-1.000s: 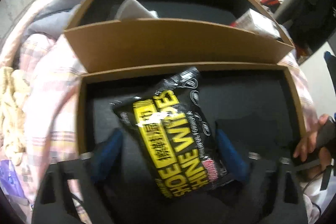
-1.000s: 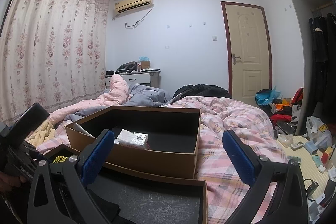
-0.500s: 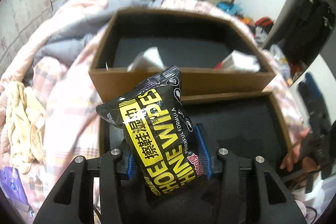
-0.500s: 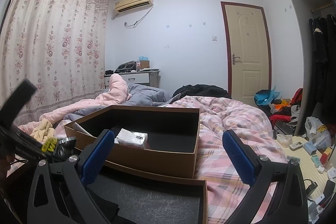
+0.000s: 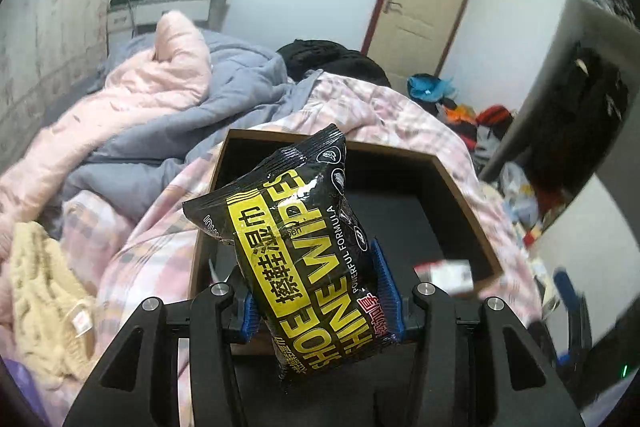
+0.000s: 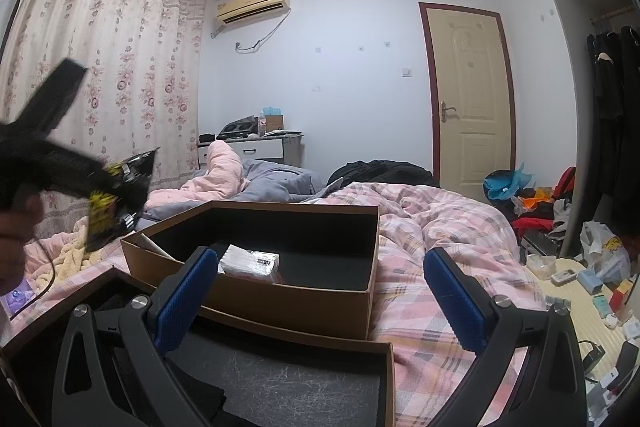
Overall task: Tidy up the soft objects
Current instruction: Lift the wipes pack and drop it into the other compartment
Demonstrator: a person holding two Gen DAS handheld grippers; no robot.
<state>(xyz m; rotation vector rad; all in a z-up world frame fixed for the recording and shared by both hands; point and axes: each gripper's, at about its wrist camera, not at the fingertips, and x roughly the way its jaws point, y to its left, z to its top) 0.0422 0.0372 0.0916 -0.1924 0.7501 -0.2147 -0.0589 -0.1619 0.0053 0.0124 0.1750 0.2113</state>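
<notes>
My left gripper (image 5: 318, 287) is shut on a black and yellow shoe-wipes pack (image 5: 296, 235) and holds it in the air above the near edge of the far brown box (image 5: 460, 187). The pack also shows at the left of the right wrist view (image 6: 108, 203). That far box (image 6: 280, 299) holds a white tissue pack (image 6: 248, 261); the same pack shows in the left wrist view (image 5: 444, 273). My right gripper (image 6: 320, 291) is open and empty above the near brown box (image 6: 280, 379).
Both boxes stand on a bed with a pink plaid quilt (image 6: 432, 227). A cream knitted cloth (image 5: 44, 291) lies left of the boxes. Pink and grey duvets (image 5: 160, 115) are piled behind. Clutter covers the floor at right (image 6: 592, 275).
My left gripper closed on the shoe-wipes pack inside the near box and lifted it up and toward the far box. The right gripper has stayed still and open.
</notes>
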